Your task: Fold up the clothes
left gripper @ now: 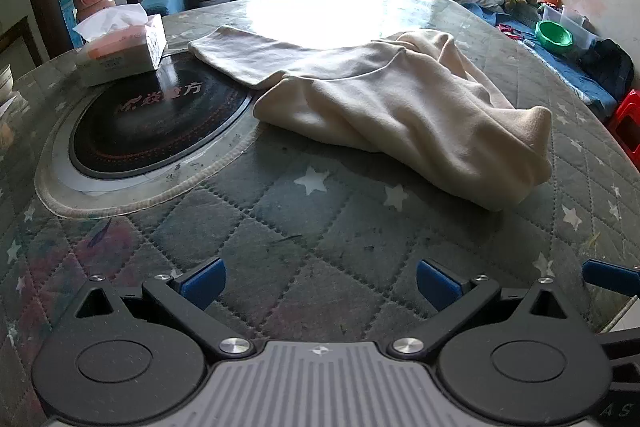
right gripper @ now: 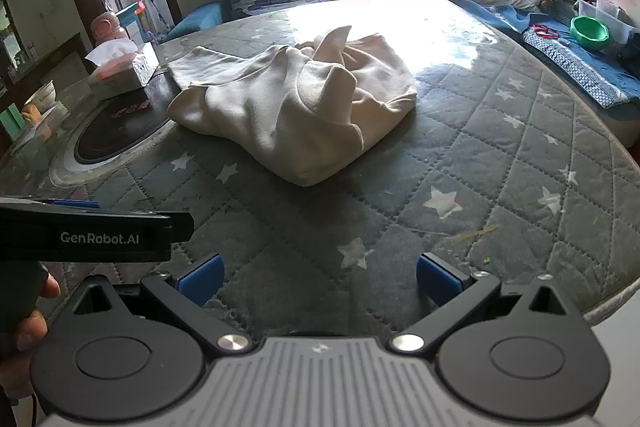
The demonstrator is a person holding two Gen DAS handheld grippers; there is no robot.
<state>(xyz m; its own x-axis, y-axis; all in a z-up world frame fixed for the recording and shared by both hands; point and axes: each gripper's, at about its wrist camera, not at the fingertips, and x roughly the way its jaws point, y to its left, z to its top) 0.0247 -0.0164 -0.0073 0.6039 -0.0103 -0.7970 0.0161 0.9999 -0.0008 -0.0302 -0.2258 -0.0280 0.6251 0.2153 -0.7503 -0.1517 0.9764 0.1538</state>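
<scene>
Item: cream garment, apparently a soft knit top. Location: middle of the round table, on its quilted star-print cover, heaped and rumpled. One sleeve stretches flat toward the tissue box and overlaps the edge of the dark round inset in the table. The rest is bunched in loose ridges, with a peak of cloth standing up in the right wrist view.

Left tool: blue fingers spread wide, empty, low over the table's near edge, well apart from the garment.
Right tool: likewise wide, empty, near the table edge; the left tool's body shows beside it, held in a hand.

Handling, as judged: light, limp, no stiffness; it will sag and drag on the quilted cover rather than slide cleanly. Folds not yet begun.

Suggested hold: pinch a single layer at hem corners or shoulder seams, one tool each, lift and spread flat first. The raised peak and flat sleeve cuff look easiest to reach.
</scene>
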